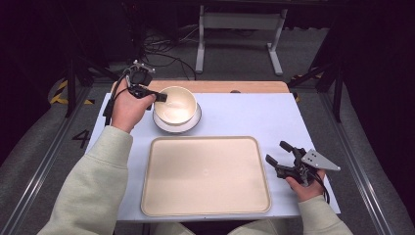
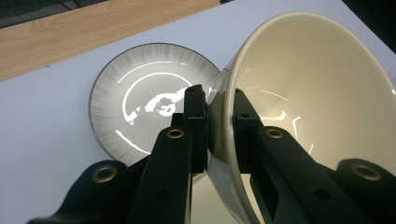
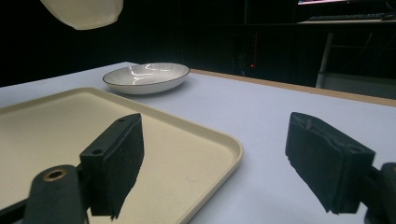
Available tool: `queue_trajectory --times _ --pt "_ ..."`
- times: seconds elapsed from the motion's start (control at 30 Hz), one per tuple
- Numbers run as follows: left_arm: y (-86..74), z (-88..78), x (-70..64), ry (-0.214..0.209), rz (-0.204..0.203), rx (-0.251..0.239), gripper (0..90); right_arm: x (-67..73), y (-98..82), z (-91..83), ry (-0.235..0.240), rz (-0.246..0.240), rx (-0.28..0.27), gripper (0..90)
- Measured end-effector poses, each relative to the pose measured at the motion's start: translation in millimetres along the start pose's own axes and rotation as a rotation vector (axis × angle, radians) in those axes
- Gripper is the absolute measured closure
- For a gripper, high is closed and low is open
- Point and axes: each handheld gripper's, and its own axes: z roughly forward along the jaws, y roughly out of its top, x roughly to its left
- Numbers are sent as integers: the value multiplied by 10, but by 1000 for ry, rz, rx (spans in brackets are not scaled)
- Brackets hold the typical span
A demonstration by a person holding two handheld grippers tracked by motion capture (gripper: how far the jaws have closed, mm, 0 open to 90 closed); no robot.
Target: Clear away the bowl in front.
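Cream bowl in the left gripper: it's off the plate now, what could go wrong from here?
1. The left gripper holds the cream bowl only by its rim, one jaw inside and one outside. The glossy wall could slip or the bowl could swing.
2. The bowl hangs tilted above the striped plate; a drop could chip both.
3. The tray has a raised edge; the bowl could clip it if carried low. The right gripper rests open beside it.

Tray (image 1: 205, 176) takes up the near centre of the table (image 1: 254, 115). Plate (image 1: 195, 120) sits just behind its far-left corner, bowl (image 1: 176, 103) held in the air above it. Bare table right of the plate and along the far edge. Right gripper (image 1: 283, 155) rests beside the tray's right edge.
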Motion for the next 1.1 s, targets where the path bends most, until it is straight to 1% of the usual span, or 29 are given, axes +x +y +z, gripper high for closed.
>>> queue_trajectory --times 0.17,0.27,0.3,0.47,0.5,0.53,0.6,0.63,0.67,0.83,1.0,1.03,1.1 --pt "-6 2 -154 -26 43 11 815 0 -1 -2 0 0 -2 198" --pt "-14 10 -244 -59 58 14 815 1 -2 -4 -1 -1 -3 198" --pt "-14 12 -266 -62 72 15 815 1 -1 -3 -1 -1 -3 198" --pt "-18 5 -403 -77 105 27 816 0 -1 -3 -1 0 -2 198" --pt "-21 8 -433 -88 104 29 815 0 -1 -3 -1 1 -2 198" --pt "-21 7 -458 -95 114 32 816 0 -1 -3 0 0 -2 199" --pt "-25 9 -515 -98 130 34 815 1 -1 -3 -1 1 -3 198" --pt "-25 9 -515 -98 130 34 815 0 -1 -3 0 0 -3 198" --pt "-29 13 -576 -107 145 42 815 0 -1 -3 0 1 -3 198" --pt "-31 25 -735 -141 178 63 816 1 -1 -1 1 -2 -1 198" --pt "-40 46 -856 -166 210 81 815 0 -1 -3 1 -1 -2 198" --pt "-40 46 -856 -166 210 81 815 0 -1 -3 1 -1 -2 198" --pt "-48 56 -910 -174 221 92 815 1 -1 -3 1 -1 -2 198"
